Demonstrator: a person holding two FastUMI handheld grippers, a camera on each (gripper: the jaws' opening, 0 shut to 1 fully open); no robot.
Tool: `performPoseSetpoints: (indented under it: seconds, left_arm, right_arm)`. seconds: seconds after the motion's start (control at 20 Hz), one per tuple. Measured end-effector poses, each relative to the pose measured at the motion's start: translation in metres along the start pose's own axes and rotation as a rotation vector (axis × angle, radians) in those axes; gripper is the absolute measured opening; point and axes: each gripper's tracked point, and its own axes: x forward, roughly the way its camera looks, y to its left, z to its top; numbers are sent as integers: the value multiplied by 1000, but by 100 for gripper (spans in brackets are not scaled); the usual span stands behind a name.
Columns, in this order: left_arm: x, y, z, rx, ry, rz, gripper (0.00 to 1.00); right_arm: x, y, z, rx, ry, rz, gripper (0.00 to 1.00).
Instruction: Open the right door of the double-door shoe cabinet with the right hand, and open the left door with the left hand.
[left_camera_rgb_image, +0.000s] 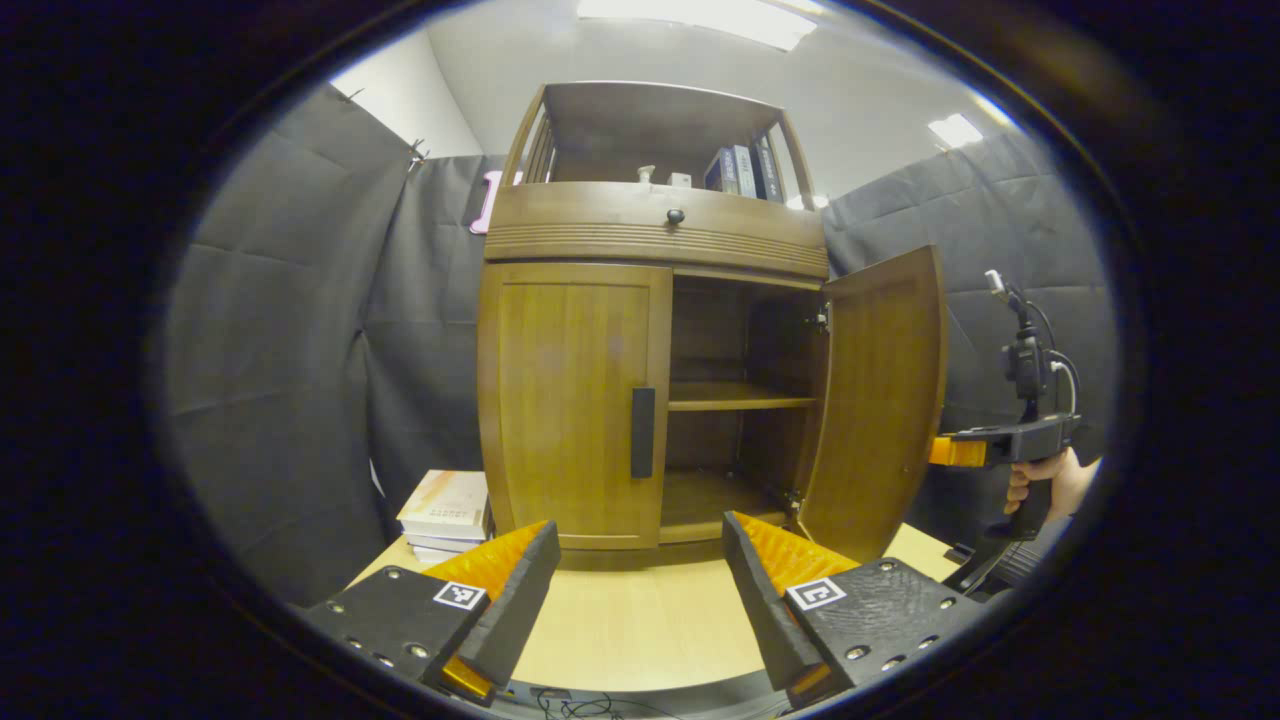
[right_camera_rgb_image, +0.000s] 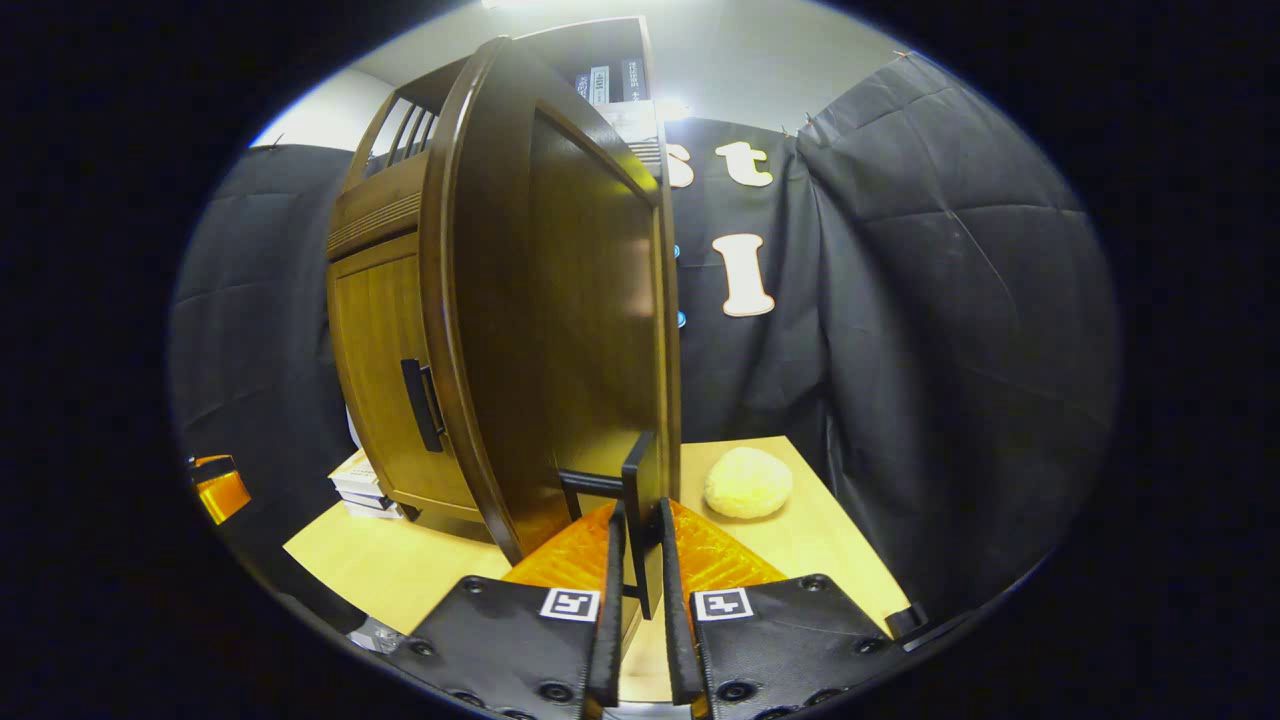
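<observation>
A: Why is the left gripper hanging back over the table, jaws spread wide and empty?

B: It is facing the left door, closed, its dark handle waiting.

A: And the right gripper?

B: It is pinching the right door's handle, holding that brown door swung open from the shoe cabinet.

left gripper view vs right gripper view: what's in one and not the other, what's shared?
Left gripper view alone: the cabinet's inner shelf, the drawer knob, and the left gripper open, short of the doors.

Right gripper view alone: the right gripper shut on the right door handle, and a pale round lump on the table.

Both: the closed left door with its handle, the open right door, the stacked books.
</observation>
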Motion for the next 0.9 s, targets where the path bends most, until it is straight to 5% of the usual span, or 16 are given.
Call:
performPoseSetpoints:
  seconds: [0.05,0.35,0.4,0.5,0.55,0.65,0.7,0.75,0.9]
  left_arm:
    - [1,-8,2,-6,1,4,91]
    - [0,-79,6,-31,3,42,91]
    - [-3,-88,8,-32,1,61,91]
    - [-14,-107,10,-39,-5,90,91]
    - [-19,-116,8,-44,-4,108,91]
    - [-30,-130,4,-51,4,135,91]
    - [-35,-136,1,-52,11,147,91]
    - [-41,-141,-2,-53,17,158,91]
    - [-52,-149,-4,-40,33,176,91]
  right_arm:
    - [-6,-12,1,-5,3,3,10]
    - [-7,-49,4,13,20,96,9]
    - [-8,-49,3,13,18,125,0]
    - [-12,-46,3,6,12,176,10]
    - [-13,-47,4,-5,11,188,3]
    - [-18,-48,3,-9,13,213,11]
    - [-21,-49,2,-3,12,229,3]
    - [-24,-50,2,0,12,240,11]
    - [-32,-53,-3,13,22,258,10]
